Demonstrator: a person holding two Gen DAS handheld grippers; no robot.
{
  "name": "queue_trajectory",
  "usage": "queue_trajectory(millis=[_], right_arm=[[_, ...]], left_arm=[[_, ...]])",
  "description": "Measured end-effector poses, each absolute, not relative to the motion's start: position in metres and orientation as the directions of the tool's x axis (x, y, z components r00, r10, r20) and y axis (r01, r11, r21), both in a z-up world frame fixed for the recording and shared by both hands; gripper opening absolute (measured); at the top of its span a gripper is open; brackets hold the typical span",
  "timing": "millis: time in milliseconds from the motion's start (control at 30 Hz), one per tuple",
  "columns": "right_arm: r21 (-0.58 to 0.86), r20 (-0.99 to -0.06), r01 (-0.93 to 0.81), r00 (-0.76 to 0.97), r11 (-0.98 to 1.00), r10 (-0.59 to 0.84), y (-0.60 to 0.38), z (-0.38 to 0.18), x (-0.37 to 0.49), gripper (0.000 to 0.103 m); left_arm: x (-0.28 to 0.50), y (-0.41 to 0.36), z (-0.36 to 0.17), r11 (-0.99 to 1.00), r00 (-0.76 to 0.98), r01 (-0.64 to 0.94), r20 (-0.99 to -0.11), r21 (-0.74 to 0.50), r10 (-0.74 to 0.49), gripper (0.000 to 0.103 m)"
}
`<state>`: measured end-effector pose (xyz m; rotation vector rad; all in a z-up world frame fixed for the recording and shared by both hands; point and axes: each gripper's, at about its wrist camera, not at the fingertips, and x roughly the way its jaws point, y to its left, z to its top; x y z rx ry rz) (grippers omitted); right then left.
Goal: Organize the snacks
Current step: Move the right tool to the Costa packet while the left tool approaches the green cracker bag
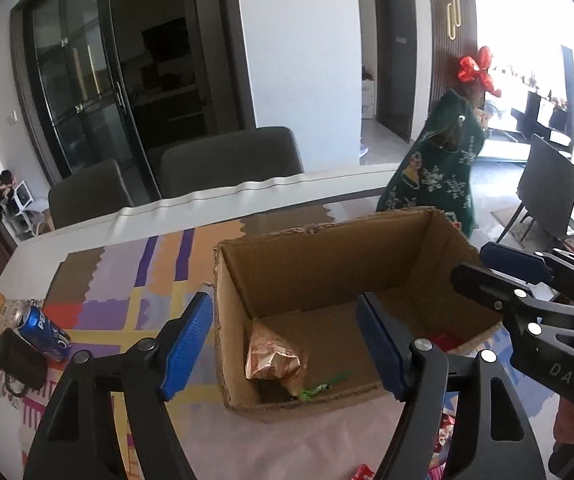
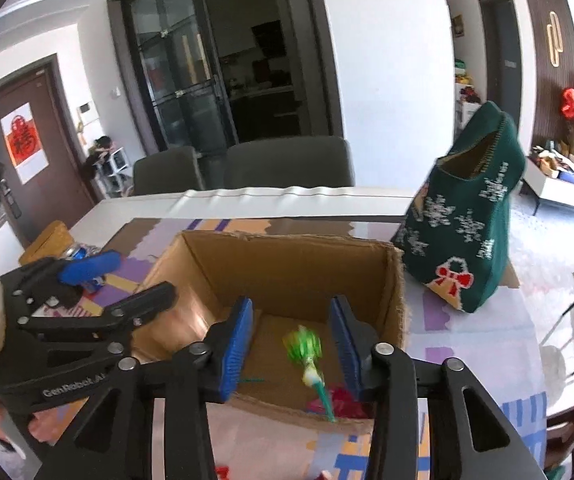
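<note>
Both of my grippers, left gripper (image 1: 287, 344) and right gripper (image 2: 291, 344), stand open over the cardboard box (image 2: 397, 280), where a light, crinkly foil packet (image 1: 273, 360) lies and a green-wrapped lollipop (image 2: 305, 350), best pinched by its stiff stick, seems mid-drop.

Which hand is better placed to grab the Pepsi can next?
Left. The Pepsi can lies beside the box, nearest the left gripper, jaws open and empty; the right gripper straddles a lollipop.
</note>
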<state>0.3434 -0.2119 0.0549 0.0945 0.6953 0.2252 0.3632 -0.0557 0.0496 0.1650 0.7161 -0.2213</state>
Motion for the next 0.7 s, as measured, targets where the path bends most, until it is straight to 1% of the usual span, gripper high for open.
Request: queue_trajectory(millis=[100,200,400,700], right_arm=[[0.162,-0.615,-0.168,0.753,0.972,0.233,-0.214,0.059,0.334,0.042],[0.167,-0.601,-0.163,0.765,0.972,0.231,-0.217,0.065,0.32,0.048],[0.118,-0.568,-0.15,0.801,0.982,0.19,-0.219,0.077,0.288,0.052],[0.12,-0.586,-0.142,0.789,0.983,0.185,-0.222,0.075,0.25,0.053]], left_arm=[[0.353,-0.054,0.053,0.963,0.736,0.259,-0.661,0.07,-0.15,0.074],[0.338,-0.054,0.058,0.963,0.743,0.259,-0.652,0.073,-0.15,0.074],[0.309,-0.053,0.067,0.961,0.759,0.268,-0.63,0.073,-0.164,0.076],[0.268,-0.058,0.068,0.952,0.756,0.297,-0.628,0.078,-0.185,0.077]])
